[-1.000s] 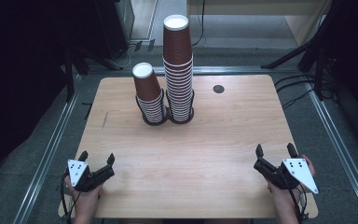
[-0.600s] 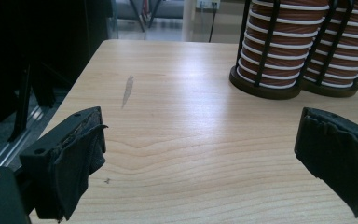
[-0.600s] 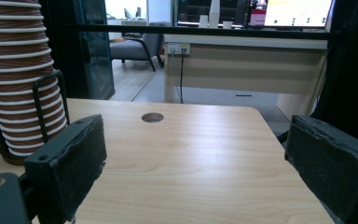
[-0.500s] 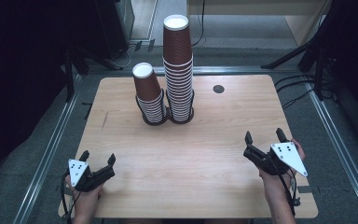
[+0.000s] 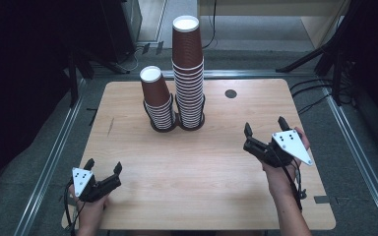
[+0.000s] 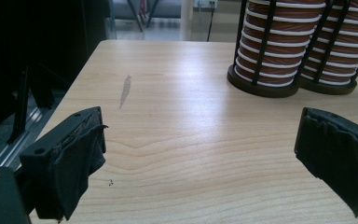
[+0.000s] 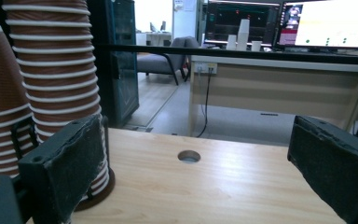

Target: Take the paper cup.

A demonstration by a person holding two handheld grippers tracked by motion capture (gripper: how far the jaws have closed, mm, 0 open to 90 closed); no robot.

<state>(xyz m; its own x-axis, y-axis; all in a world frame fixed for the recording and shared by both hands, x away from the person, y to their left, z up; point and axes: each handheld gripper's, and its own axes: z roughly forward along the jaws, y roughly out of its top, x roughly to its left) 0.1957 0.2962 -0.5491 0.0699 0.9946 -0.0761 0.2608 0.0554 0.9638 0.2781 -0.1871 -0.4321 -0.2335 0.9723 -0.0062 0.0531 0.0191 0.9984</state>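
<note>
Nearest the viewer, along the front edge of the pale wooden counter, two hands are each holding a black two-jaw gripper. The left gripper is sitting low at the front left corner, its jaws standing wide apart with nothing between them; in the left gripper view bare wood grain is showing between its two padded jaws, along with a small grey smudge on the counter surface. The left hand is wrapping around the gripper body, which carries a grey three-cornered plate on top.

The right gripper is hovering above the counter on the right side, farther in than the left one and clear of the surface, also released, jaws spread and holding nothing. The right hand and forearm are coming in from the bottom edge. In the right gripper view its jaws are framing a small round hole in the counter.

Farther back, near the middle of the counter, two stacks of brown ribbed paper cups with white rims are standing upside down, side by side and touching, each in a black wire holder. The shorter cup stack is on the left; the taller cup stack is just beside it on the right. Both are well apart from either gripper.

Beyond the counter, a desk with lit monitors is showing.
</note>
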